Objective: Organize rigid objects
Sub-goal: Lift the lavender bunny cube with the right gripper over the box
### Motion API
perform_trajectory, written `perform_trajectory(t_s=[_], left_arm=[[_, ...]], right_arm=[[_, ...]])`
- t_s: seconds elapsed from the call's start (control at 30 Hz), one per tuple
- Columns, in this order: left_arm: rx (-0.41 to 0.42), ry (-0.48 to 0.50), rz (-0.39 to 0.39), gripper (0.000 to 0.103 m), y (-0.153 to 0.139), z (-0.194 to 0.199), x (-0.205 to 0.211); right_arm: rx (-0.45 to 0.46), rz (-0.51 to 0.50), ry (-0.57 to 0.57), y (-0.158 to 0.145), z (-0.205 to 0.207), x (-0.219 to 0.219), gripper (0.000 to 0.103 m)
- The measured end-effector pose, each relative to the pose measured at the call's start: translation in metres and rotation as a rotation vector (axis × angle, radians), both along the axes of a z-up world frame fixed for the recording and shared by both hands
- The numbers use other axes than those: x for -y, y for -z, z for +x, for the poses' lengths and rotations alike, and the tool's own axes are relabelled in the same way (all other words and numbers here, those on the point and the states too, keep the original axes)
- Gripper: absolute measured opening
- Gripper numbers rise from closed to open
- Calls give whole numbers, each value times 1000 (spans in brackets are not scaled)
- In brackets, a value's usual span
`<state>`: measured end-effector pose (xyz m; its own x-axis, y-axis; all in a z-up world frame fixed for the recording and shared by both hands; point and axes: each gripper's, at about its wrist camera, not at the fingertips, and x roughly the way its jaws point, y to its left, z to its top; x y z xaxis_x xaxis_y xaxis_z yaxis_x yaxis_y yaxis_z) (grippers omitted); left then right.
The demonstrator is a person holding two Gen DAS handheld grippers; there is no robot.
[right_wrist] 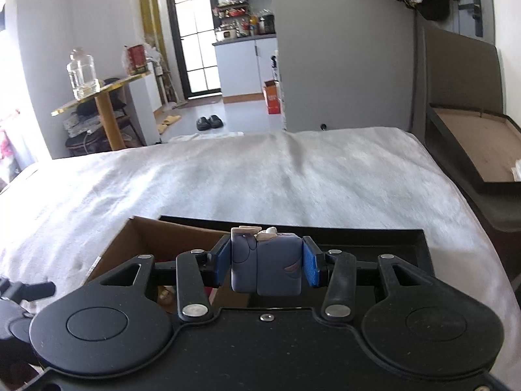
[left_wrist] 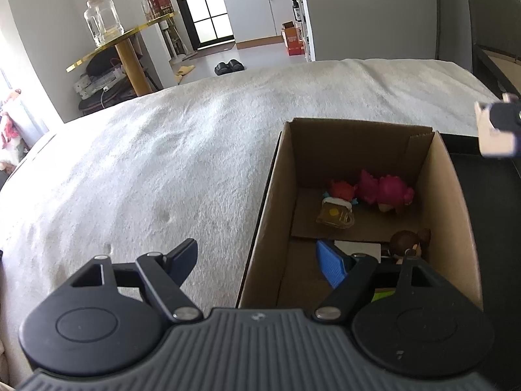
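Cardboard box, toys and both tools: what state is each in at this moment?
Cardboard box: open-topped, upright on the white bedcover.
Pink toy: lying on the box floor.
Beer-mug toy: lying on the box floor beside it.
Brown-haired figure: in the box's near corner.
Left tool: open, holding nothing.
Right tool: shut on the blue-grey block.

One cardboard box (left_wrist: 443, 195); inside, two pink figures (left_wrist: 384, 190), one mug toy (left_wrist: 335, 215), one brown-haired figure (left_wrist: 408, 244).

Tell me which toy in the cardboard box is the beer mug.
The amber mug with white foam, lying in the cardboard box just in front of the red-haired figure; the other toys there are figures.
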<state>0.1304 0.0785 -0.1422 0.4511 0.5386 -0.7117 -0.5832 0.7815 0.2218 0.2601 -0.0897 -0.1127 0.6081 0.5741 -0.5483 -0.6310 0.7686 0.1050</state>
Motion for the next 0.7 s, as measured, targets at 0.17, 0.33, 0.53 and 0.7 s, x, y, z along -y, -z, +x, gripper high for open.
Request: perform_trajectory(t_s=[0.17, 0.33, 0.53, 0.7], left_arm=[[16, -4, -15, 79, 1, -5, -5], [23, 3, -15, 78, 1, -8, -9], [49, -9, -19, 78, 4, -12, -15], [66, 19, -33, 70, 7, -14, -15]], right_arm=[[12, 7, -25, -3, -10, -12, 44], [7, 6, -63, 0, -18, -27, 44], [-1, -19, -103, 6, -26, -44, 44], [-17, -25, -126, 14, -32, -55, 44]])
